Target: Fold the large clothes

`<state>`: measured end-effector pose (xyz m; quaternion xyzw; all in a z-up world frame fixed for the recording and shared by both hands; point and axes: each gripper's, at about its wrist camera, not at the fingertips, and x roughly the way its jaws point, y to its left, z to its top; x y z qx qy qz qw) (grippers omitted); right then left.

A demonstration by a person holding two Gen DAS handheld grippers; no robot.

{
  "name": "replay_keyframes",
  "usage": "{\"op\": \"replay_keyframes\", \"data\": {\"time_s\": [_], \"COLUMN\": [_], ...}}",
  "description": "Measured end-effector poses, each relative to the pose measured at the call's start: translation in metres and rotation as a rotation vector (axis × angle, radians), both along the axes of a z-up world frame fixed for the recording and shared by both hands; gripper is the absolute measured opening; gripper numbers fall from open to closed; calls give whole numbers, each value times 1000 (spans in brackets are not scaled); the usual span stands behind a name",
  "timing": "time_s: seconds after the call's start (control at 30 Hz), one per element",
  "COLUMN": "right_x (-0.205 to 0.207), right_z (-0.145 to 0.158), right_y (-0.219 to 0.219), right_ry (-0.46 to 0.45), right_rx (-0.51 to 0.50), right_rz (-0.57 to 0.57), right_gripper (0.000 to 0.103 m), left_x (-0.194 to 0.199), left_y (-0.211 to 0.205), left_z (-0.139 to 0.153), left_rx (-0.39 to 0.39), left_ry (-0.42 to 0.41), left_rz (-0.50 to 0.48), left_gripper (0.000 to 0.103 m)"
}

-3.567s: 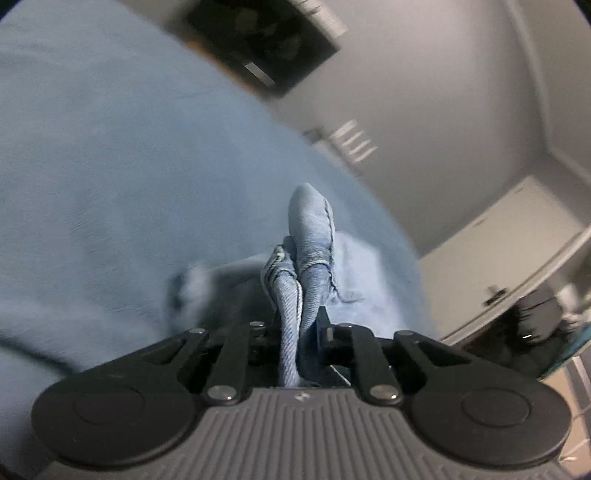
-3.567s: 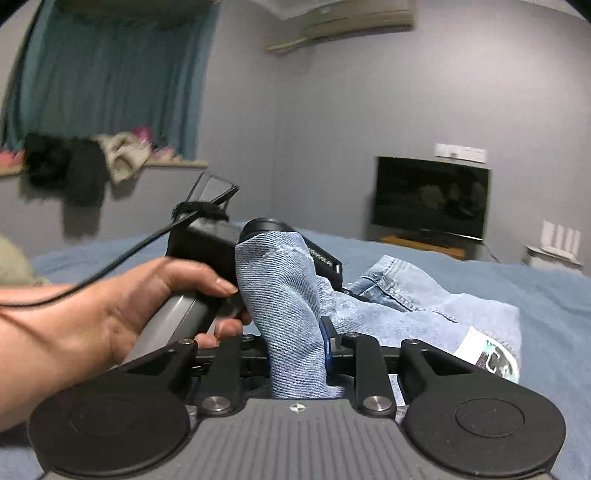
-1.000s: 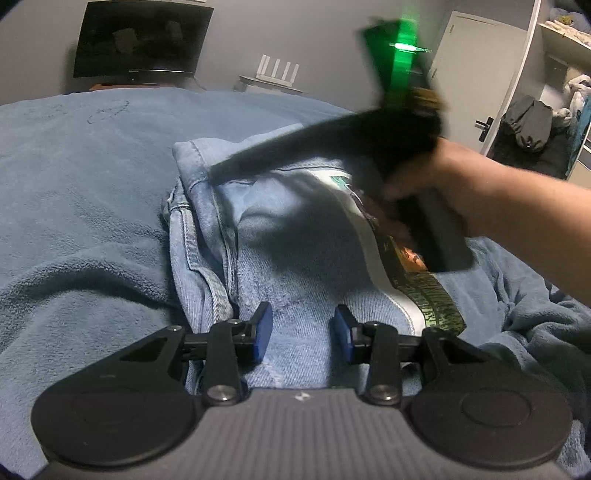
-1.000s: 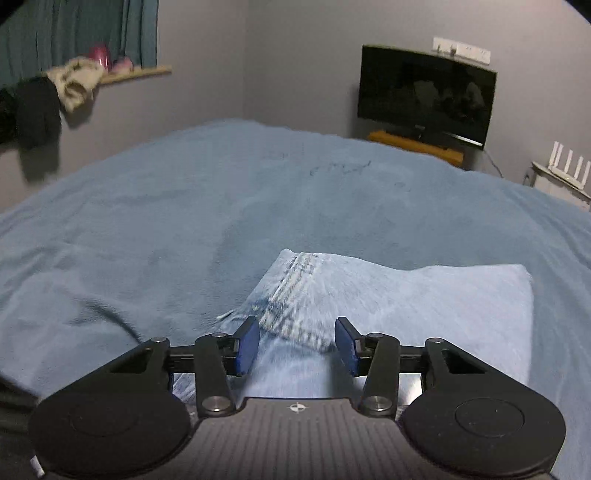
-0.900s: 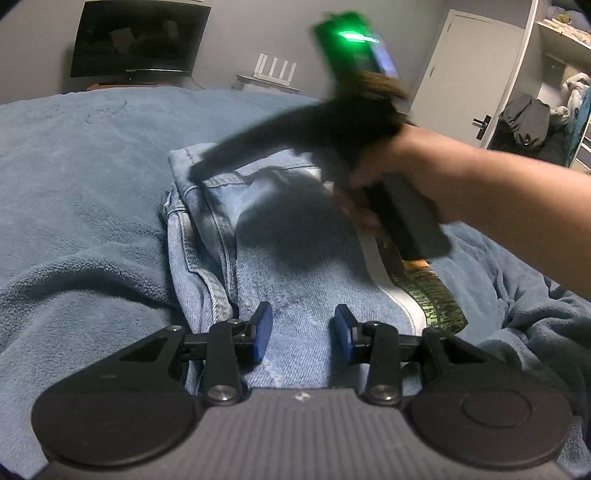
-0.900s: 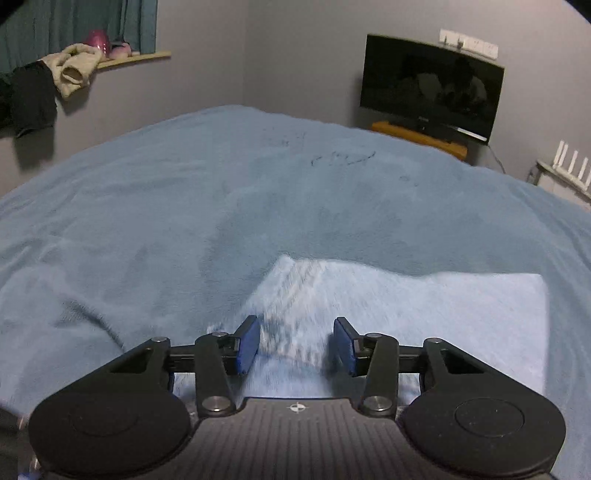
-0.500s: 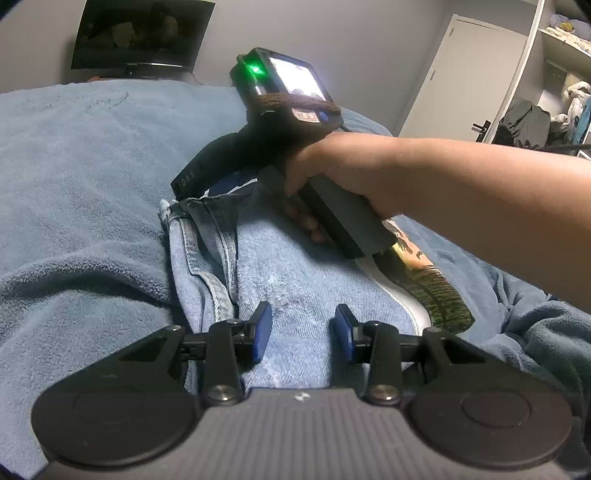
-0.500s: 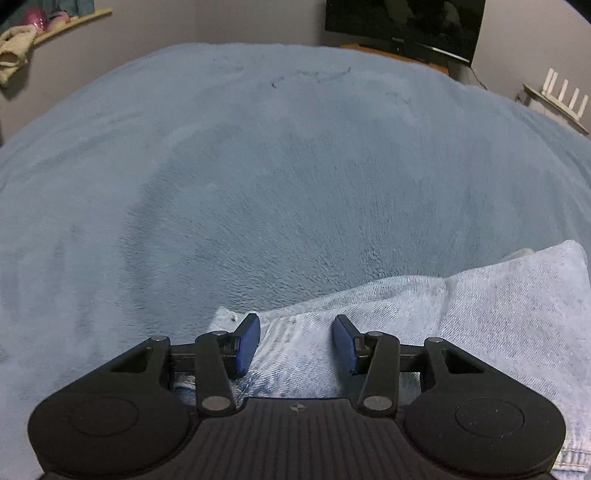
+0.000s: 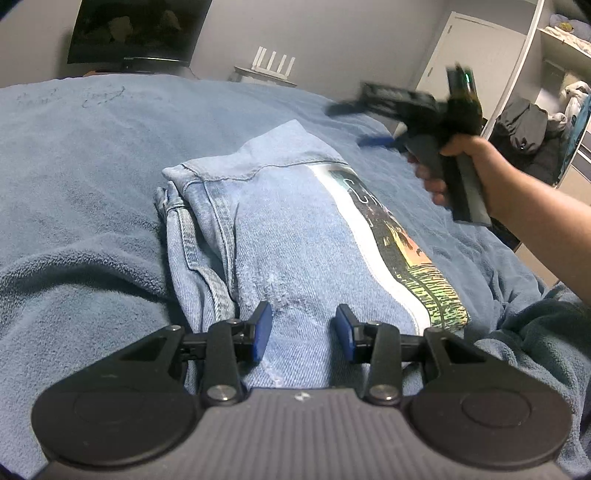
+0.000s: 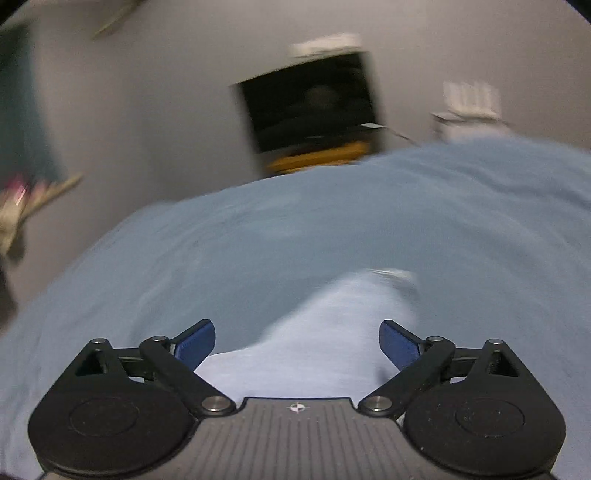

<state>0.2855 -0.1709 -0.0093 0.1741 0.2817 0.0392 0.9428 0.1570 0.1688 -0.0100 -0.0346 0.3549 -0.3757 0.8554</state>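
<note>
A folded light-blue denim garment (image 9: 288, 229) with a printed panel (image 9: 399, 251) lies on the blue blanket (image 9: 85, 177). My left gripper (image 9: 303, 328) is open and empty, low over the garment's near edge. My right gripper (image 9: 369, 122), blurred, is held in the air beyond the garment's far right corner. In the right wrist view my right gripper (image 10: 297, 341) is wide open and empty above the pale denim (image 10: 332, 332), which is blurred.
A dark TV (image 9: 136, 29) stands at the far wall, with a white router (image 9: 275, 64) on a small shelf. A white door (image 9: 476, 70) and shelves with clothes (image 9: 532, 129) are at the right. The blanket bunches at the right (image 9: 535, 332).
My right gripper has lifted off the garment's far left corner, swung to the right and opened wider. My left gripper has stayed open over the near edge.
</note>
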Motion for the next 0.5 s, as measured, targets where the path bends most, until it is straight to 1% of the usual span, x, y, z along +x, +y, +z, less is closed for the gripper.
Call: {"op": "replay_keyframes", "data": {"time_s": [0.07, 0.13, 0.2, 0.27, 0.37, 0.4, 0.43, 0.5], "right_x": [2, 8, 13, 18, 27, 31, 37, 44], "right_z": [-16, -41, -61, -82, -114, -122, -128, -133], "right_y": [-26, -45, -57, -65, -78, -78, -77, -69], "right_ry": [69, 159, 222, 266, 282, 278, 271, 254], "right_rx": [122, 292, 392, 461, 675, 720, 741, 749], "right_rz": [-8, 36, 77, 101, 134, 151, 173, 212], "right_gripper": [100, 101, 101, 103, 103, 103, 103, 103], "left_x": [1, 0, 3, 3, 4, 5, 6, 8], "left_y": [2, 6, 7, 6, 7, 8, 10, 12], "left_z": [0, -2, -3, -4, -4, -5, -6, -7], "left_rx": [-2, -12, -22, -23, -31, -39, -47, -60], "left_ry": [5, 19, 34, 37, 44, 50, 57, 64], "left_rz": [2, 5, 9, 8, 3, 0, -2, -8], "left_gripper": [38, 38, 39, 39, 39, 39, 39, 39]}}
